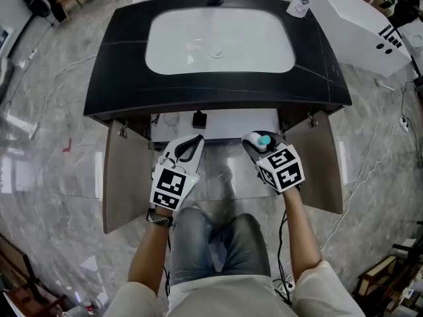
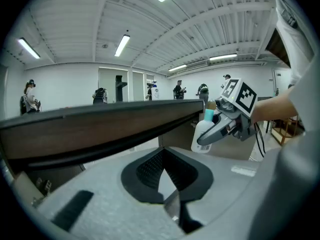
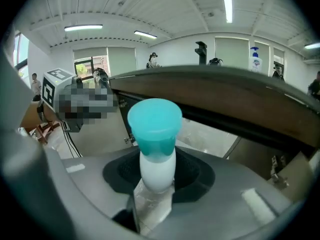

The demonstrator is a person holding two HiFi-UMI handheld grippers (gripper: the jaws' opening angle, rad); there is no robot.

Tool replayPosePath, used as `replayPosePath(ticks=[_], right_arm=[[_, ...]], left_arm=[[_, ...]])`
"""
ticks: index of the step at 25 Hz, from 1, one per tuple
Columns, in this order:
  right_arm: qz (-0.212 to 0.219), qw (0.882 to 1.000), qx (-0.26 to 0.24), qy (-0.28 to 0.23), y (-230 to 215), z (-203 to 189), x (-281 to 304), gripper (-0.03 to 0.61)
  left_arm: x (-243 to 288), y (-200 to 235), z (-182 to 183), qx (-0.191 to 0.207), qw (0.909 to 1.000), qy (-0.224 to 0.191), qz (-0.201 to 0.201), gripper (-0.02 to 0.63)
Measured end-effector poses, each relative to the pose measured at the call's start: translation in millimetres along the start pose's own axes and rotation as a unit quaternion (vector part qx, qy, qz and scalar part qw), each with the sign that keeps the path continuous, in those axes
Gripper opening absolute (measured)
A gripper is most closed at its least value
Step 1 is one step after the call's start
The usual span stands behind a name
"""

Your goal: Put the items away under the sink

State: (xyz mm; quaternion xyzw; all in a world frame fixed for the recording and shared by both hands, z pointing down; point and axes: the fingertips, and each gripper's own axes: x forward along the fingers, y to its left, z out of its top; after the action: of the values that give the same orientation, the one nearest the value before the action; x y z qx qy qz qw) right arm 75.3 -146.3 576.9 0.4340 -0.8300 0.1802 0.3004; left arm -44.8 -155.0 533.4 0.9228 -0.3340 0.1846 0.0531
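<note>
- While the cabinet doors (image 1: 125, 177) under the sink (image 1: 218, 41) stood open, the right gripper (image 1: 258, 138) was clamped on a white bottle (image 3: 156, 134) with a teal cap, just before the opening.
- The left gripper (image 1: 197, 140) had its jaws together at the tips and held nothing.

- counter (image 1: 119, 58): dark, matt, kinda stone-looking
- basin (image 1: 165, 45): glossy white
- floor (image 1: 53, 177): shiny marble-look, super reflective
- doors (image 1: 125, 177): matt brown, wood-look
- bottle (image 3: 157, 171): smooth white plastic, teal plastic cap (image 3: 154, 121)
</note>
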Motion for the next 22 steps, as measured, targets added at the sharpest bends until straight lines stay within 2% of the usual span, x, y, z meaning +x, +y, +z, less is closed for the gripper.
replayPosePath(ticks=[7,11,15,18,22], right_arm=[[0.007,1.0,-0.006,-0.003,-21.7,-59.2,96.2,0.144],[0.007,1.0,-0.014,-0.01,-34.3,-84.5,150.9,0.144],[0.007,1.0,-0.019,-0.001,-46.1,-116.1,196.0,0.144],[0.01,1.0,-0.027,0.005,-51.0,-136.1,226.9,0.144],[0.013,0.999,-0.042,0.019,-64.3,-152.3,269.1,0.144]], left_arm=[[53.3,25.6,-92.3,0.014,0.9998,-0.003,0.013,-0.003],[76.8,46.3,-142.9,0.007,0.9995,-0.009,0.03,-0.003],[96.7,47.0,-187.4,0.011,0.9996,-0.011,0.024,-0.003],[107.2,47.6,-216.1,0.003,0.9997,-0.016,0.02,-0.003],[114.2,53.7,-238.2,-0.012,0.999,-0.027,0.034,-0.003]])
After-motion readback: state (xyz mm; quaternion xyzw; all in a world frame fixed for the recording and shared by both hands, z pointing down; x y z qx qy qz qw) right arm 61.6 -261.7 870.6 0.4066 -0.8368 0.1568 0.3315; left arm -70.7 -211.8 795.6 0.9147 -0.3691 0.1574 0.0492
